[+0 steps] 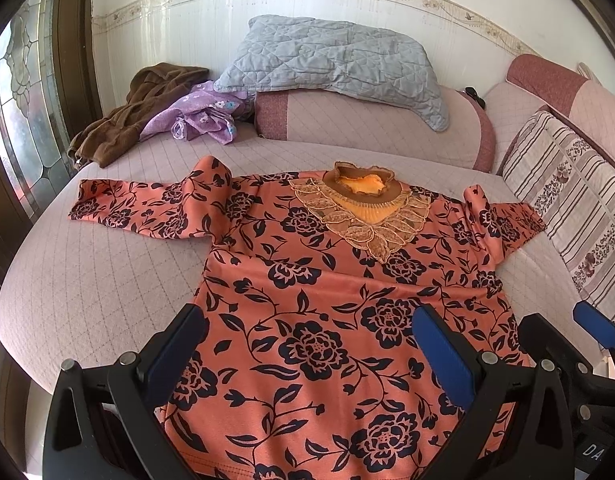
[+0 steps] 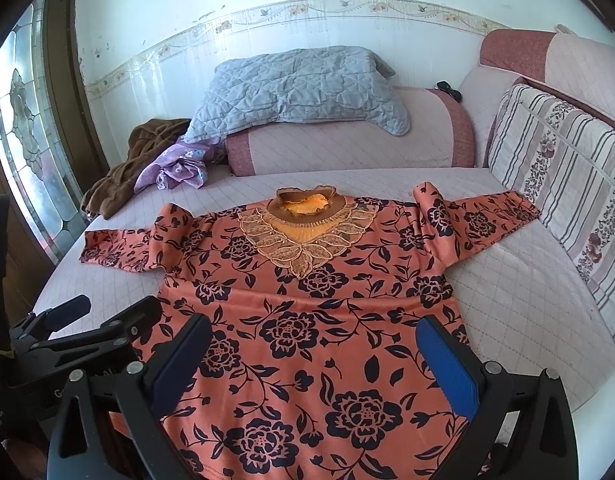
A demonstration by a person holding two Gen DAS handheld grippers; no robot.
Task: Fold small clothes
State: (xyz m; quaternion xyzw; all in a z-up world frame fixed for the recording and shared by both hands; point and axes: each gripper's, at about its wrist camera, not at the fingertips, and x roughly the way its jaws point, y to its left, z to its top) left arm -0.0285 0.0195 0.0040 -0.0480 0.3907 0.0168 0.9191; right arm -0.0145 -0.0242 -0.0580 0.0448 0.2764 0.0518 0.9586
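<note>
An orange top [image 1: 307, 272] with dark flowers and a lace collar [image 1: 363, 208] lies flat, front up, on the pink quilted couch seat [image 1: 107, 280], both sleeves spread out. My left gripper [image 1: 307, 344] is open over the left part of its hem with nothing between the fingers. In the right wrist view the same top [image 2: 307, 300] fills the middle. My right gripper [image 2: 315, 344] is open over the hem's right part, also holding nothing. Each gripper shows in the other's view: the right gripper [image 1: 567, 326] and the left gripper [image 2: 103, 314].
A grey quilted pillow [image 1: 327, 60] rests on the pink bolster [image 1: 367, 128] at the back. A brown garment [image 1: 135, 112] and a purple flowered garment [image 1: 199, 116] are heaped at the back left. A striped cushion [image 1: 567, 208] lines the right side. A glass door [image 1: 19, 120] stands left.
</note>
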